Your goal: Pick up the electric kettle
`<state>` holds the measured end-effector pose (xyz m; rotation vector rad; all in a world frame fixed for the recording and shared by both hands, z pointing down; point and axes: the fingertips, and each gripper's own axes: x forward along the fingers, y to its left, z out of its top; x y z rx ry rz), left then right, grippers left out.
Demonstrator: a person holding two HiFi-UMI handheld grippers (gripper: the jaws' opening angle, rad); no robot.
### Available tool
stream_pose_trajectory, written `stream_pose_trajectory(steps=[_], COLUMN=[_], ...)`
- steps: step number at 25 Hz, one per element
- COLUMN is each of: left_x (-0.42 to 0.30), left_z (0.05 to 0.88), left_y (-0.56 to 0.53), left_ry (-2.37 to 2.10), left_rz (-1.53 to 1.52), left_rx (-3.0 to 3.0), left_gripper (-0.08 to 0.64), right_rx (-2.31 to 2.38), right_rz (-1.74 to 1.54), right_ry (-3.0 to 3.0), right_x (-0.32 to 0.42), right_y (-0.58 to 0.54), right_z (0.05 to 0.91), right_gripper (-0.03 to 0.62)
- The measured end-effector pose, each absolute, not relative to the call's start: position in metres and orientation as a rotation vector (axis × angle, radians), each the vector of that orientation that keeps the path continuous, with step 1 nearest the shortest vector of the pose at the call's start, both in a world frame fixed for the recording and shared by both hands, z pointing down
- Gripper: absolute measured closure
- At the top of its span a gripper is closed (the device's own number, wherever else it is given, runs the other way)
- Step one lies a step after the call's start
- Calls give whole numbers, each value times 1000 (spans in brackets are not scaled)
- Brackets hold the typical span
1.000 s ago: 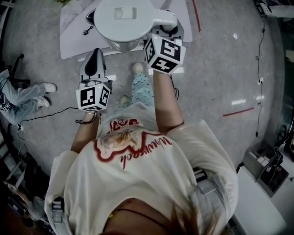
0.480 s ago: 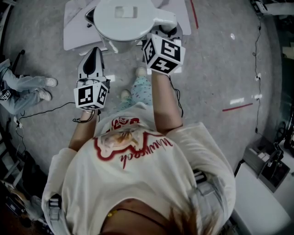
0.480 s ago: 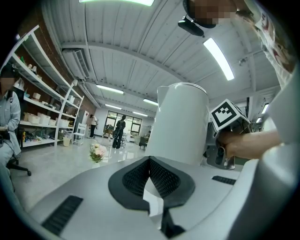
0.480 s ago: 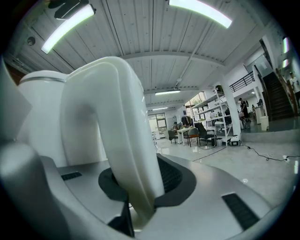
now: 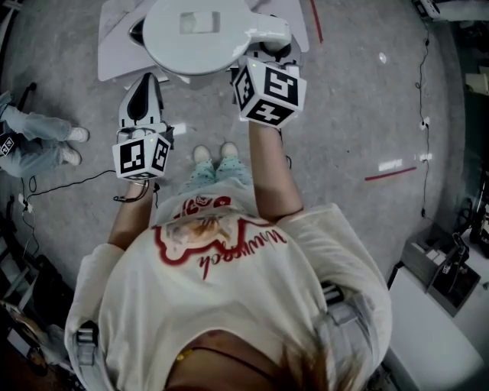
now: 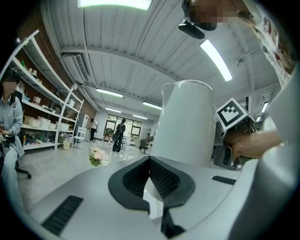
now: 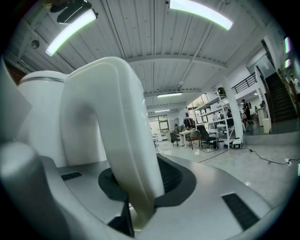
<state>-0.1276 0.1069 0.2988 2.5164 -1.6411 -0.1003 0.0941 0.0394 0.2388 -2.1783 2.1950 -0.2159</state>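
Grey speckled floor (image 5: 359, 99) below: my right gripper (image 5: 266, 52), held level, pinches white plastic electric kettle (image 5: 195, 34) by its handle (image 7: 117, 140); left gripper (image 5: 144, 85) level, jaws together, empty.

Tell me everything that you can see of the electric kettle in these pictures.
The electric kettle is plain white and smooth like plastic, with a tall body. Its round lid is closed and carries a small rectangular inset. A thick arched handle stands at its right side in the head view. The kettle is upright, over the near edge of a white table. The right gripper is clamped on the handle; whether the base rests on anything is hidden.
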Motion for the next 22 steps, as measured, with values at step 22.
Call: stream_pose_trajectory(steps=[22], left_x=[-50], left_z=[297], left_y=[120], left_ry=[-1668], left_rz=[-115], left_rx=[2496], left_gripper=[561], right_rx=[-2171], right_rz=[-228], right_ry=[2203], right_x=[170], right_y=[57], right_z=[242], right_gripper=[506])
